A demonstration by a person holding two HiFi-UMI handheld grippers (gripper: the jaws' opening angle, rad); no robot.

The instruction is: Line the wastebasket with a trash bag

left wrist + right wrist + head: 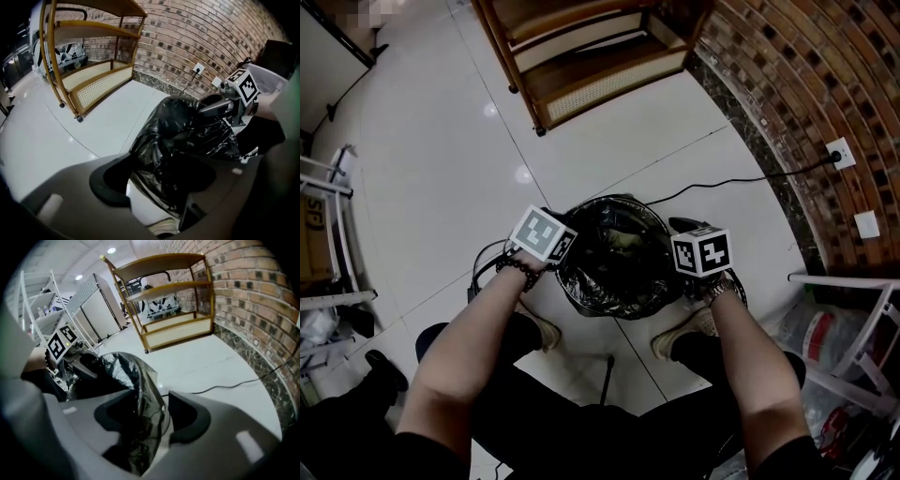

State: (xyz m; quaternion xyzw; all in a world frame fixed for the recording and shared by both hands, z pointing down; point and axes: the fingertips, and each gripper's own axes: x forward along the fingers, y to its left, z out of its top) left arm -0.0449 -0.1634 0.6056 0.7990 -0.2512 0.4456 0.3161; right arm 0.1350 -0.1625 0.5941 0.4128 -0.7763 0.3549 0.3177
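1. Wastebasket [140,206] stands upright on the floor [431,159] close in front of you. Its mouth faces up, and the black trash bag [614,258] is bunched inside it and over its edge.
2. Your left gripper [154,187] sits at 9 o'clock on the rim. Its jaws are released and spread wide, straddling the white wall and the film draped on it.
3. Your right gripper [150,420] sits at 3 o'clock on the rim. Its jaws are released too, with a loose fold of bag hanging between them, not pinched.
4. Both hands are about equally near, on opposite sides of the mouth.
5. The rim runs crosswise to each pair of jaws. You will likely need to nip the hem and draw it outward and down over the edge.
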